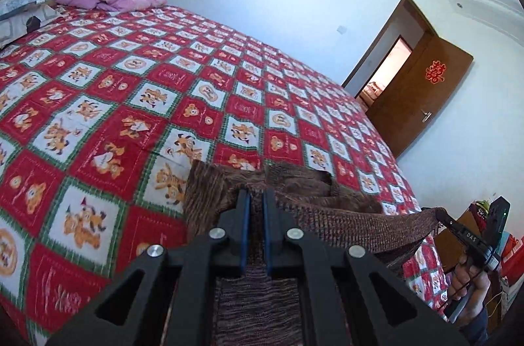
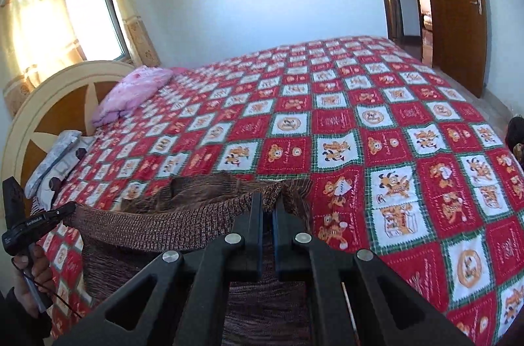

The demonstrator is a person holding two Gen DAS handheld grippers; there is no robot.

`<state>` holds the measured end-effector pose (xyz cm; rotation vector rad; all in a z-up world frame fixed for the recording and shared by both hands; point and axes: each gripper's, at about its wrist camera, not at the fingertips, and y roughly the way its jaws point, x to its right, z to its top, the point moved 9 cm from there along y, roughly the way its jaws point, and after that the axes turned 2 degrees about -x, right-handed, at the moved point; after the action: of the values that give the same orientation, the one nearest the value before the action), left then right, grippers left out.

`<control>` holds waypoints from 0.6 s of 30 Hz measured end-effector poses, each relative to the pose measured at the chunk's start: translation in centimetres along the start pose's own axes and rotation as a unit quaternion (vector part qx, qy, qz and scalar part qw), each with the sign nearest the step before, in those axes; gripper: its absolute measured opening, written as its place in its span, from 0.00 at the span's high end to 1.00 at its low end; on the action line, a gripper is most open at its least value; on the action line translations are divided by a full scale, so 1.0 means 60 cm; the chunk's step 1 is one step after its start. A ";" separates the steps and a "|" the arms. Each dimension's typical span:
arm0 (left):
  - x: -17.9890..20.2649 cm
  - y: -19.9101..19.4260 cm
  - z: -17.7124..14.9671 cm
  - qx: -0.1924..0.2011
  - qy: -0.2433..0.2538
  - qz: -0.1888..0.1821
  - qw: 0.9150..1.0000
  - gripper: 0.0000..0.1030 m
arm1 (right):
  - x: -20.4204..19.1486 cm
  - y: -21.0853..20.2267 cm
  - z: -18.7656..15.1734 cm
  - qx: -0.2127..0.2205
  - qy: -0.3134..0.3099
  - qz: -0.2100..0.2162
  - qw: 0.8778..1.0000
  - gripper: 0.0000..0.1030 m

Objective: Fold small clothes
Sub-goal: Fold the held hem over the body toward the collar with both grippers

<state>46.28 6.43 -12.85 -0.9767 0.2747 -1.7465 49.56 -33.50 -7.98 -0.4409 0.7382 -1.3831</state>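
Note:
A brown knitted garment (image 1: 327, 215) hangs stretched between both grippers over the near side of the bed. In the left wrist view, my left gripper (image 1: 255, 195) is shut on one top corner of the knit, and the cloth drapes down below its fingers. My right gripper (image 1: 440, 213) shows at the right edge, pinching the other corner, with a hand below it. In the right wrist view, my right gripper (image 2: 269, 198) is shut on the garment (image 2: 163, 225). My left gripper (image 2: 72, 208) holds the far corner at the left. The garment's lower part is hidden behind the grippers.
The bed wears a red, white and green checked quilt (image 2: 376, 149) with cartoon animals. A pink bundle (image 2: 137, 87) and a grey pillow (image 2: 55, 156) lie by the cream headboard (image 2: 49, 90). A brown door (image 2: 458, 18) stands open beyond the bed, and a curtained window (image 2: 88, 18) is at the left.

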 end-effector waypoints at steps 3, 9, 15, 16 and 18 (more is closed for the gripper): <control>-0.026 0.064 0.012 -0.027 -0.011 0.011 1.000 0.92 | 0.013 0.062 0.006 -0.024 0.008 -0.015 1.000 0.97; -0.072 0.155 0.010 -0.067 -0.032 0.031 0.997 0.92 | 0.037 0.188 -0.007 -0.088 0.012 -0.039 0.995 0.96; -0.123 0.169 -0.015 -0.093 -0.075 0.070 0.990 0.49 | 0.069 0.191 -0.006 -0.062 0.040 -0.042 0.996 0.57; -0.136 0.155 -0.012 -0.078 -0.087 0.077 0.990 0.46 | 0.074 0.179 -0.005 -0.051 0.040 -0.045 0.997 0.57; -0.156 0.125 -0.008 -0.055 -0.093 0.090 0.990 0.46 | 0.075 0.155 -0.009 -0.044 0.019 -0.060 0.997 0.57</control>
<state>51.97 11.45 -22.15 -1.1504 0.3318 -1.4793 55.96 -36.34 -15.58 -0.5358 0.8168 -1.4795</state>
